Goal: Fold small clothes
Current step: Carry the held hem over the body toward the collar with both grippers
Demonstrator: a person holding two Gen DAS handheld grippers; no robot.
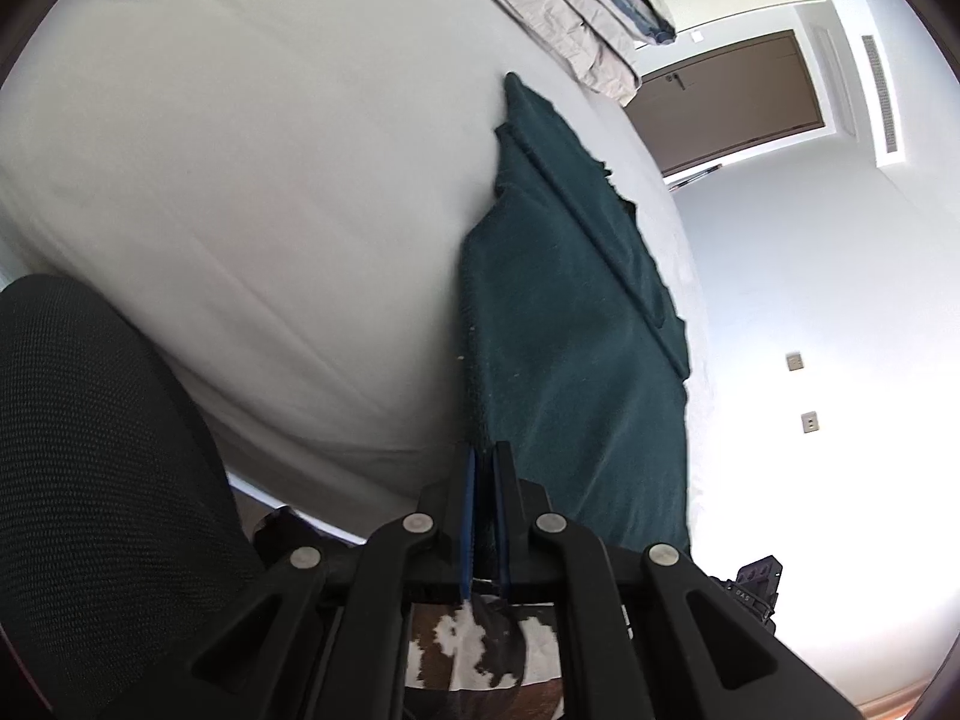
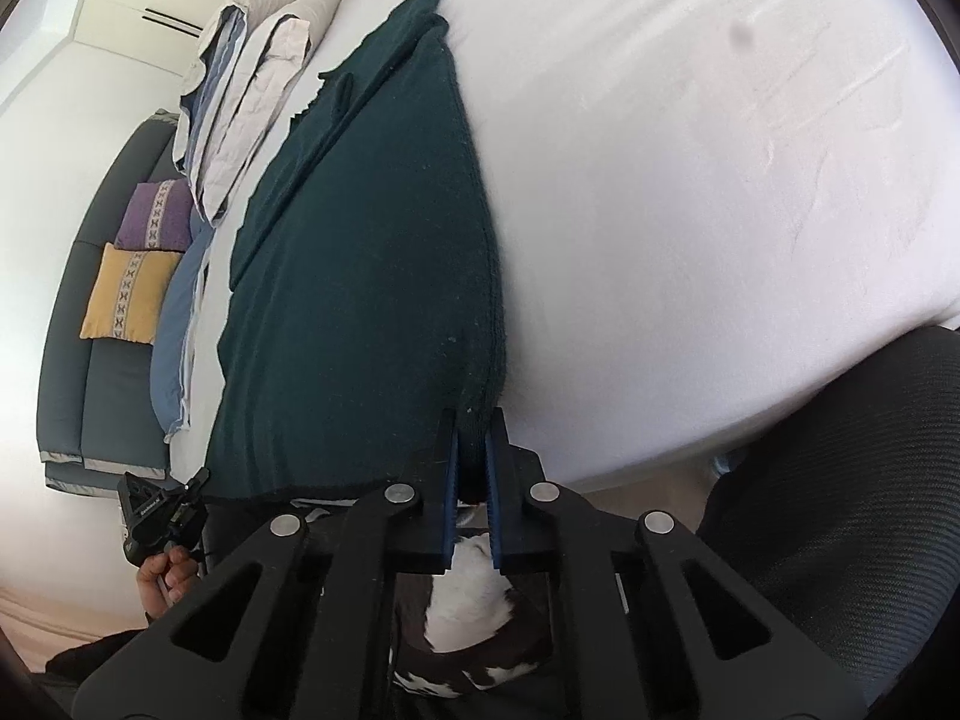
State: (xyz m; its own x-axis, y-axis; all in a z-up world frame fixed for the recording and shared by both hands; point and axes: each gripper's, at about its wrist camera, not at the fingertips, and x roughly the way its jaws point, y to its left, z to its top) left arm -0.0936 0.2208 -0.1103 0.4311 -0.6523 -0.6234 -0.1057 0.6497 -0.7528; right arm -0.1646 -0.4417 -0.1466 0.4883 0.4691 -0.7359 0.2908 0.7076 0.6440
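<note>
Dark green garment (image 2: 360,276) lies spread on white bed (image 2: 690,180), filling centre of frame. Soft, limp knit, light; likely sags and drapes if lifted. Right gripper (image 2: 474,450) clamped on near corner hem. Left gripper (image 1: 485,462) closed at other near corner, seemingly pinching edge. Corners judged best hold.

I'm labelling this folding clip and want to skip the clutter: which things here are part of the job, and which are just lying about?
Part of the job:
- dark green garment, lying on the white bed
- left gripper, shut on its near corner
- right gripper, shut on its other near corner

Lying about:
- stacked bedding
- purple cushion
- yellow cushion
- black chair
- door
</note>
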